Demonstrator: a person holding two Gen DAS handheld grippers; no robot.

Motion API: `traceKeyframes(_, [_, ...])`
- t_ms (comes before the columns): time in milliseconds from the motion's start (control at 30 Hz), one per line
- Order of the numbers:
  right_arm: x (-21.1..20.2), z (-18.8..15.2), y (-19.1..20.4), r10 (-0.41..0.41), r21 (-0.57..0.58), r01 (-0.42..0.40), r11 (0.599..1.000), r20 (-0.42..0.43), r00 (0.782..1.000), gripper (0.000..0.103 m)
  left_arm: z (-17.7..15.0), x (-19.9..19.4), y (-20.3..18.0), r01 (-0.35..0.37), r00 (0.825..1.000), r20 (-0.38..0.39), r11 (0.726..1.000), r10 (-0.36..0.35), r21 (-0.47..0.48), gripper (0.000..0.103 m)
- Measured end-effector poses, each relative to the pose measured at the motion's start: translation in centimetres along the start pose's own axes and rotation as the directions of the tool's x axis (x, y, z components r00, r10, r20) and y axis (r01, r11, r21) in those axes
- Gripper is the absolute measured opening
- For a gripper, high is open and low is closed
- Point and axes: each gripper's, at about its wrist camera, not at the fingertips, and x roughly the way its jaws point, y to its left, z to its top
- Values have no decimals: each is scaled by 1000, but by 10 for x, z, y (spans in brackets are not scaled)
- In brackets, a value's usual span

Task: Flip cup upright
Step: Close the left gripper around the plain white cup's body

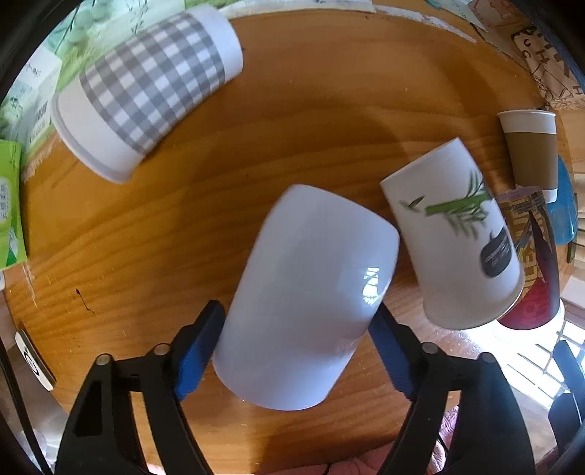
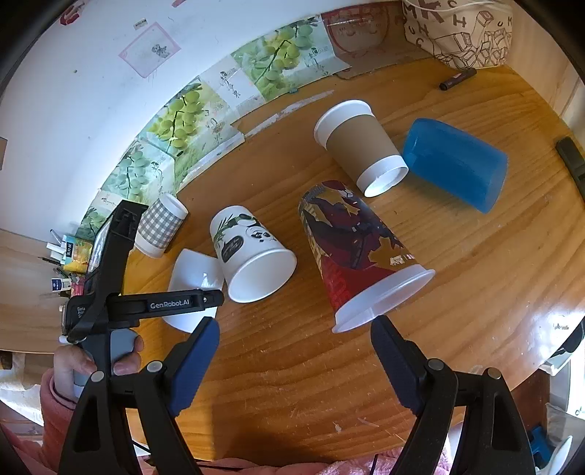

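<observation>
A plain white cup (image 1: 307, 292) lies tilted between the blue pads of my left gripper (image 1: 296, 347), which is shut on it near its rim end. In the right wrist view the same cup (image 2: 193, 277) shows behind the left gripper's black frame. My right gripper (image 2: 292, 365) is open and empty above the round wooden table (image 2: 475, 329), just in front of the rim of a red printed cup (image 2: 358, 255) that lies on its side.
Lying on the table are a grey checked cup (image 1: 146, 87), a white cup with a green plant print (image 1: 457, 237), a brown-sleeved paper cup (image 2: 362, 146) and a blue tumbler (image 2: 457, 164). Grape-print boxes (image 2: 226, 98) line the wall. A patterned bag (image 2: 457, 29) sits at the back.
</observation>
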Motion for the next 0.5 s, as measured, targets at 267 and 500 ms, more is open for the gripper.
traceKeyframes(267, [-10,-7,-8,7,-19,-7,1000,8,1000,85,-11,2,9,16,1000,-18,999,-17,-42,77])
traceKeyframes(500, [-24,-12,-18,29,-59,-27,998,32,999,85,-41,-3,7,30,1000,-7,997,-30,-77,76])
